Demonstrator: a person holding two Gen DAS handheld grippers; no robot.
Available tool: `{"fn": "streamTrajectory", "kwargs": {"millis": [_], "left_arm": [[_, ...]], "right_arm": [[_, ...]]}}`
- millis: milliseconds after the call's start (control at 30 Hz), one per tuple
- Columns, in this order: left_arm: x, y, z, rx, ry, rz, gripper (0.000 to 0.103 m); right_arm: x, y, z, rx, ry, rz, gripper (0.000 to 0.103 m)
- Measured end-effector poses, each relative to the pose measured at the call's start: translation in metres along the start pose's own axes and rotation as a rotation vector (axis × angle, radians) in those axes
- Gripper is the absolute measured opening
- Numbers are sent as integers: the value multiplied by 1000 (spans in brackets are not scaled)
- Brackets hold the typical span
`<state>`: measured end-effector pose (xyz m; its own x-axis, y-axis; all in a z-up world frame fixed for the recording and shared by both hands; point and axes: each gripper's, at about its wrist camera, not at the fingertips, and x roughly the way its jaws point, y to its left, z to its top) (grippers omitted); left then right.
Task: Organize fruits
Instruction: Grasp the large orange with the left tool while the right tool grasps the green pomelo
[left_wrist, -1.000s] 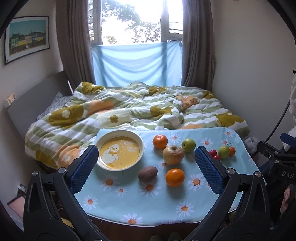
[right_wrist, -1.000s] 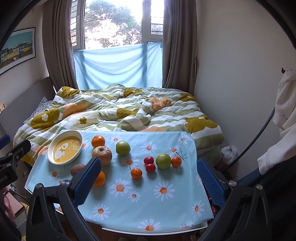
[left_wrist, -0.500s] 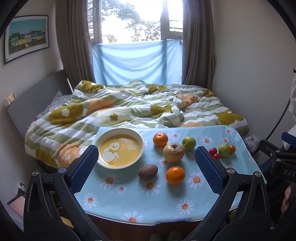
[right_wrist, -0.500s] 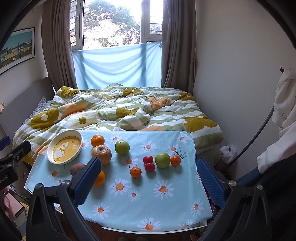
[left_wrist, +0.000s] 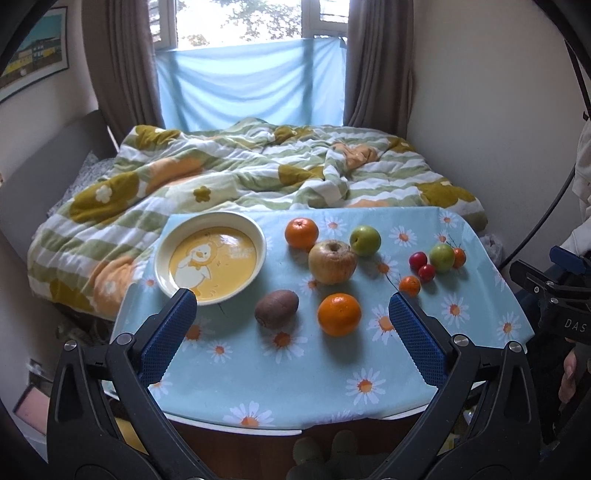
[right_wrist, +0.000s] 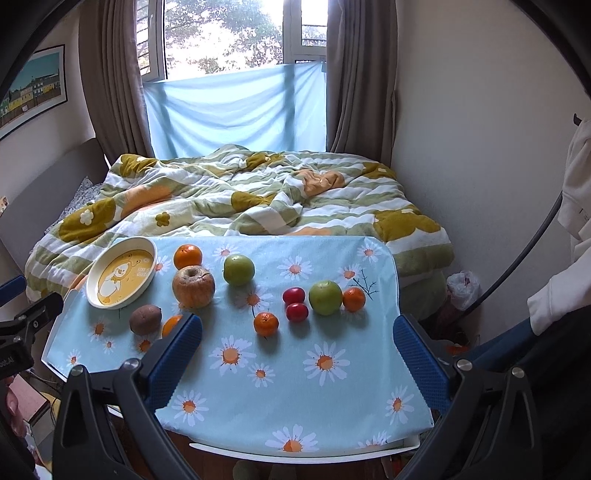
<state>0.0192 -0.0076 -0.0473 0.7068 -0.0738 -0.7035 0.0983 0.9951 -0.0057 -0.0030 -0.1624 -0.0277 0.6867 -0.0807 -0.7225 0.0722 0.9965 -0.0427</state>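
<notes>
Nearest the left wrist lens: left gripper (left_wrist: 293, 308) with black arms and blue ribbed pads, spread wide, nothing between them, hovering level over the near edge of the light-blue daisy-print tablecloth (left_wrist: 295, 384). Left pad tip overlapping the near rim of the round cream plate with a yellow duck centre (left_wrist: 210, 256) at 10 o'clock (touching or merely above, cannot tell). Just past the gap: brown oval kiwi (left_wrist: 276, 308) at 11 o'clock and large orange mandarin (left_wrist: 339, 314) at 1 o'clock, side by side, apart. Farther: big wrinkled yellowish-brown apple (left_wrist: 332, 261), with a second orange mandarin (left_wrist: 301, 232) and a small green apple (left_wrist: 365, 240) behind it. Off at 2 o'clock: tiny orange tangerine (left_wrist: 409, 285), two red cherry-like fruits (left_wrist: 422, 265), a second green apple (left_wrist: 441, 257) and another small orange fruit (left_wrist: 459, 257) clustered close together.

From the right wrist lens: right gripper (right_wrist: 297, 339), same build, likewise spread and empty, held level over the cloth's near right part, with the red pair at 12 o'clock. All fruit on the cloth, none on the plate.

Beyond the table: rumpled green, white and mustard floral quilt (right_wrist: 240, 195) on the bed, then pale blue cloth across the window (right_wrist: 236, 107) between brown curtains (right_wrist: 354, 74).
</notes>
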Motion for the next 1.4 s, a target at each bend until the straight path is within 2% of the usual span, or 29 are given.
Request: {"fn": "streamTrajectory", "kwargs": {"millis": [133,300,600,833,900,1000,1133,1300,1400], "left_arm": [[25,-7,-10,-4,35,-45,103],[60,-25,-22,-3,71,-49,103],[113,-56,-33,-15,129,2,103],[147,-60,-38,-59,197,46,102],[154,-60,-39,-73,216,52,95],[167,-59,-43,-88,254,60,86],[175,-59,-46,-105,277,76,86],[184,-63,-46,-102,296,91,86],[189,-64,-46,-114,311,89,75]], "right_arm": [[17,-6,-7,-46,15,-4,103],[45,-18,-20,-122,39,24,103],[101,-44,-27,-214,72,95,103],[141,-56,-21,-256,108,142,103],[151,-59,-17,-271,113,150,102],[164,-59,-15,-308,118,164,97],[177,-58,-12,-366,119,179,89],[192,-60,-7,-401,129,209,84],[201,-58,-4,-413,150,237,76]]}}
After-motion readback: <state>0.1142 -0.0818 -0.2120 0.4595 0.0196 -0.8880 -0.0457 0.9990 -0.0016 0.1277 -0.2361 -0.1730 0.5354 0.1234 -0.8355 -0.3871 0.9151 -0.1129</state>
